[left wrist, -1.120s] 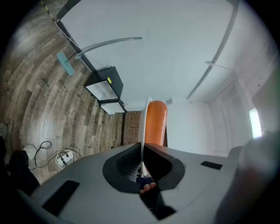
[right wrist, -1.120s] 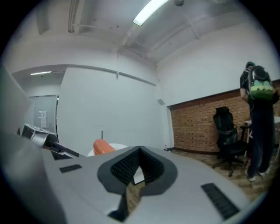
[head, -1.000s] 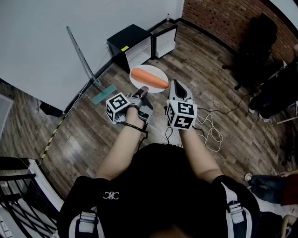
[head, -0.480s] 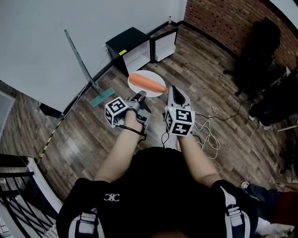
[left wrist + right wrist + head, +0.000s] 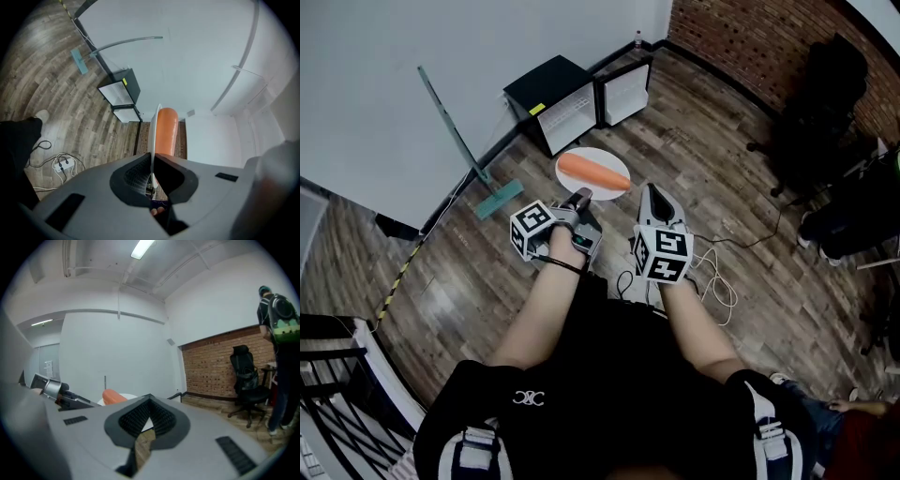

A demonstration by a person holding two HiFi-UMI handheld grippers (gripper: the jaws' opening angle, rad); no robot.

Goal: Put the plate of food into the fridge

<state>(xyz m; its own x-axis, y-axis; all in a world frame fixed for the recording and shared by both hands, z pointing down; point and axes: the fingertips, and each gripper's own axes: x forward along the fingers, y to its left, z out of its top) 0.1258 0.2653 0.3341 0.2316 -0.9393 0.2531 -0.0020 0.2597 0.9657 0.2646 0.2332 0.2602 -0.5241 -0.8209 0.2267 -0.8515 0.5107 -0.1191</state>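
Floor (image 5: 469, 272): wood planks. It has slid a little down and left in the head view since a second ago.
Fridge (image 5: 546, 86): small, black, against the white wall (image 5: 403, 66). Its door (image 5: 625, 94) hangs open, as before, and it now sits a bit further left in view.
Mop (image 5: 459, 141): leans on the wall left of the fridge and has not moved.
Plate (image 5: 598, 155): white, held in the air over the floor, short of the fridge. It is lower in frame than a second ago.
Left gripper (image 5: 581, 199): jaws nearly together, clamped on the plate's near rim. The grip is unchanged.
Right gripper (image 5: 654, 194): jaws together with nothing between them, just right of the plate and apart from it.
Carrot (image 5: 592, 171): lies across the plate, same as earlier.
Cable (image 5: 719, 281): loose loops on the floor, now under the right forearm.
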